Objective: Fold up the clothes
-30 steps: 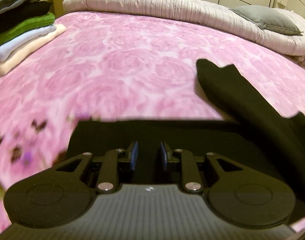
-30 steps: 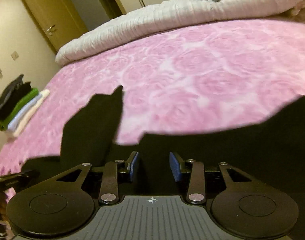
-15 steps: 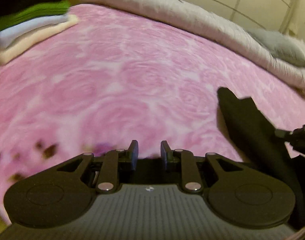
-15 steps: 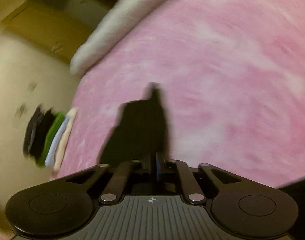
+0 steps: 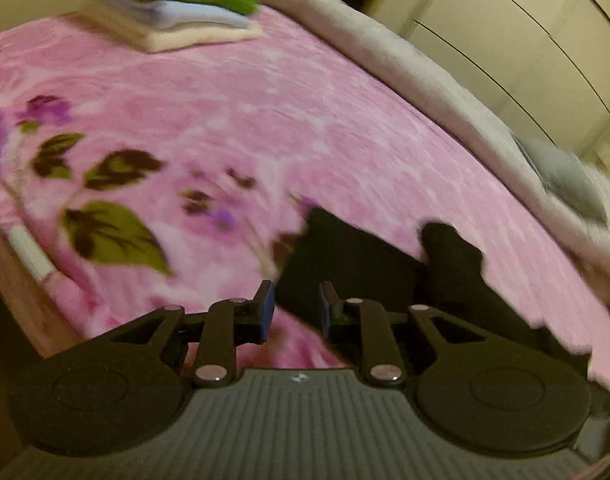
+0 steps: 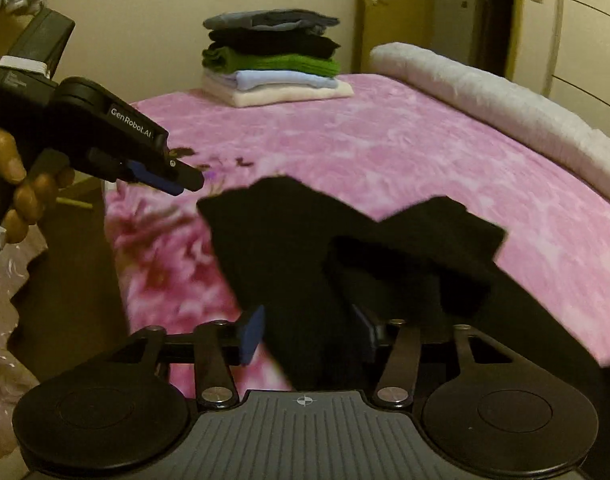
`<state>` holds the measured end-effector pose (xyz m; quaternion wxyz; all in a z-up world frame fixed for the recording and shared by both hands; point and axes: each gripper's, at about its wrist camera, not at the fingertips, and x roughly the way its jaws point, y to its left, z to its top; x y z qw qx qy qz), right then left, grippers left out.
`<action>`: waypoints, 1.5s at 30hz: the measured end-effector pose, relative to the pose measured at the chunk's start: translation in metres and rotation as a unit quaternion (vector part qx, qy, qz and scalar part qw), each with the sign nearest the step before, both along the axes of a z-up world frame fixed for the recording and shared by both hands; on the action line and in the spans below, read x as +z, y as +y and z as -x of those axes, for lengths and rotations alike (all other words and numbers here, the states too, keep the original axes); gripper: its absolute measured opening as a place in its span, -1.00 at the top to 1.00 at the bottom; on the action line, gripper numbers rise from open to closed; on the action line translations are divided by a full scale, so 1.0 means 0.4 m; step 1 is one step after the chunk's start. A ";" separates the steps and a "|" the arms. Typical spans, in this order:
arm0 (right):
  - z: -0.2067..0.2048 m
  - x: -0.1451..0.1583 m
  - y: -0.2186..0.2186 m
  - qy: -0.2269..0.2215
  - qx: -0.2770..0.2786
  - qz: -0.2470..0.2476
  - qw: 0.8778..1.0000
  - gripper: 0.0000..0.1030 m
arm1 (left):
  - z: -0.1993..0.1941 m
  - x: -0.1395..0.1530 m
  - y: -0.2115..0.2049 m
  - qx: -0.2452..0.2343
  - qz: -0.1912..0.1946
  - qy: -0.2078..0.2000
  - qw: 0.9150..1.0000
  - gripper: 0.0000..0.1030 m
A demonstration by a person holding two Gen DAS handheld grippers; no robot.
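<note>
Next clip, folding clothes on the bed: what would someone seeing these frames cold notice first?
The bright pink floral bedspread fills both views, and a black garment lies rumpled on its near part, right in front of the right gripper, whose jaws stand apart and have just been opening. At the far corner sits a neat stack of folded clothes. The left gripper, held in a hand, hangs over the bed's edge on the left.
</note>
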<state>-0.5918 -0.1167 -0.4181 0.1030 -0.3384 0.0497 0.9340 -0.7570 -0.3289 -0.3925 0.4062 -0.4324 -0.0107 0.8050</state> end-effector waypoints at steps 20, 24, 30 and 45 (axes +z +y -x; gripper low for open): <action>-0.784 -0.055 0.376 0.221 -0.527 0.341 0.747 -0.04 | -0.345 -0.081 0.422 -0.284 0.166 0.388 0.861 0.45; -0.769 -0.056 0.372 0.216 -0.518 0.334 0.757 -0.04 | -0.238 -0.026 0.330 -0.165 0.096 0.282 0.940 0.93; -0.749 -0.060 0.325 0.215 -0.476 0.357 0.775 -0.04 | -0.039 -0.056 0.082 0.027 -0.074 -0.033 0.996 0.93; -0.748 -0.066 0.272 0.207 -0.453 0.400 0.769 -0.04 | -0.201 -0.040 0.170 -0.126 0.087 0.259 0.954 0.45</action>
